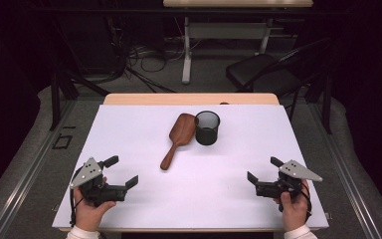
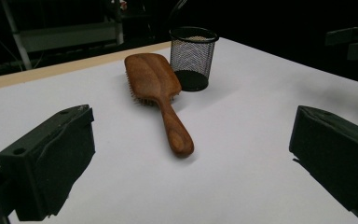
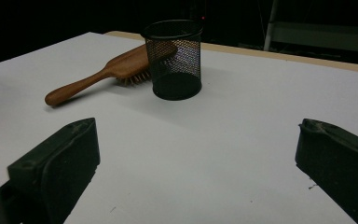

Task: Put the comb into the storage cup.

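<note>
A brown wooden hairbrush (image 1: 179, 138) lies bristles down on the white table top (image 1: 129, 134), its handle pointing toward the near left. Right beside its head stands a black mesh cup (image 1: 207, 128), upright. The left gripper view has the hairbrush (image 2: 158, 95) ahead with the cup (image 2: 192, 57) behind it. From the right gripper view the cup (image 3: 174, 58) stands in front of the hairbrush (image 3: 103, 74). My left gripper (image 1: 121, 172) rests open at the near left, jaws wide apart, nothing between them. My right gripper (image 1: 262, 169) is open at the near right, also with nothing between its jaws.
The table's wooden far edge (image 1: 189, 98) shows past the white sheet. Behind it on the dark floor are a black chair (image 1: 263, 72), cables (image 1: 144, 59) and another table's white leg (image 1: 186, 55).
</note>
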A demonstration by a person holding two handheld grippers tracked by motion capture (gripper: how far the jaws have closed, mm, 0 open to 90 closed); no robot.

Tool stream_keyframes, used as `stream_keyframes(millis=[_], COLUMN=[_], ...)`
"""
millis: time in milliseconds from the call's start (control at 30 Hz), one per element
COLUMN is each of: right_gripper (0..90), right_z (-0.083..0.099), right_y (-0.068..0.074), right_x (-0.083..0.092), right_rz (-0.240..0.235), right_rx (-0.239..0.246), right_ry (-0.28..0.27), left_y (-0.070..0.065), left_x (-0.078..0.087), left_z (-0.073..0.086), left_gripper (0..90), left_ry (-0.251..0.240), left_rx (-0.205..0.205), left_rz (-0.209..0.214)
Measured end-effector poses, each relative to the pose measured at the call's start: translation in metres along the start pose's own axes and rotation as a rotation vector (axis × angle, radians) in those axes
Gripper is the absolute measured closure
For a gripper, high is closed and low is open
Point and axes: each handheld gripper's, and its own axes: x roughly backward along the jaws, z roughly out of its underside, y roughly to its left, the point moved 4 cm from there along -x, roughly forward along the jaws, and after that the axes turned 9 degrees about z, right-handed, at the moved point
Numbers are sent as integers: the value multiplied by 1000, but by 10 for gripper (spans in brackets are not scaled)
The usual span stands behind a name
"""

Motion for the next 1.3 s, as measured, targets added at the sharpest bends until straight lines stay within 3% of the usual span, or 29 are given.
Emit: stream_keyframes(millis=[200, 333, 433, 633, 1000, 1300], right_gripper=[0, 0, 0, 0, 0, 0], right_z=[-1, 1, 2, 3, 4, 5], right_y=[1, 1, 2, 0, 0, -1], right_x=[2, 2, 2, 1, 0, -1], right_rz=[2, 3, 8, 15, 13, 12], right_rx=[-4, 5, 3, 0, -7, -9], right_ry=[-6, 1, 4, 5, 16, 21], left_y=[-5, -8, -9, -4, 3, 12], left_x=[-4, -6, -9, -19, -33, -39], left_z=[-6, -12, -17, -25, -42, -52], left_gripper=[1, 1, 1, 1, 2, 2], left_ry=[6, 23, 24, 61, 119, 141], left_rx=[16, 5, 21, 63, 74, 126], left_rz=[8, -10, -14, -33, -61, -68])
